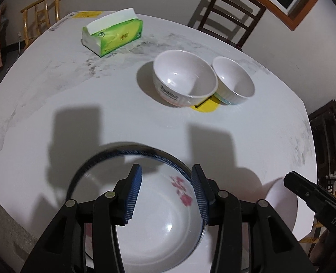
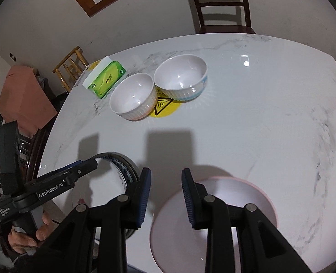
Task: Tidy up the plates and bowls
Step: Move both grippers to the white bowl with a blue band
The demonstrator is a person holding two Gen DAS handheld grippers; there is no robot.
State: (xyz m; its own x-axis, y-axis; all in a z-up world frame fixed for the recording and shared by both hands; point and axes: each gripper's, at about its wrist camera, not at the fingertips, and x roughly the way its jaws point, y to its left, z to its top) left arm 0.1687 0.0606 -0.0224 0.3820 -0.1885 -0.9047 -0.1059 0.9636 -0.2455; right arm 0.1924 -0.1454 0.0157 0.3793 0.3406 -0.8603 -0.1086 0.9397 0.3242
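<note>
Chairs (image 2: 227,30) ring the marble table (image 2: 258,113); left gripper (image 1: 166,169) and right gripper (image 2: 166,171) jaws stand open.

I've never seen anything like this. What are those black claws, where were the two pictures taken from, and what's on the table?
No robot here: a person holds a two-finger gripper in each hand, and each carries a wide-angle camera looking along its fingers. One picture is from the left gripper, the other from the right gripper. On the marble table sit a white bowl touching a second bowl, a green tissue pack, a blue-rimmed flowered plate and a pink-rimmed plate. Both grippers are open, one over each plate, holding nothing.
</note>
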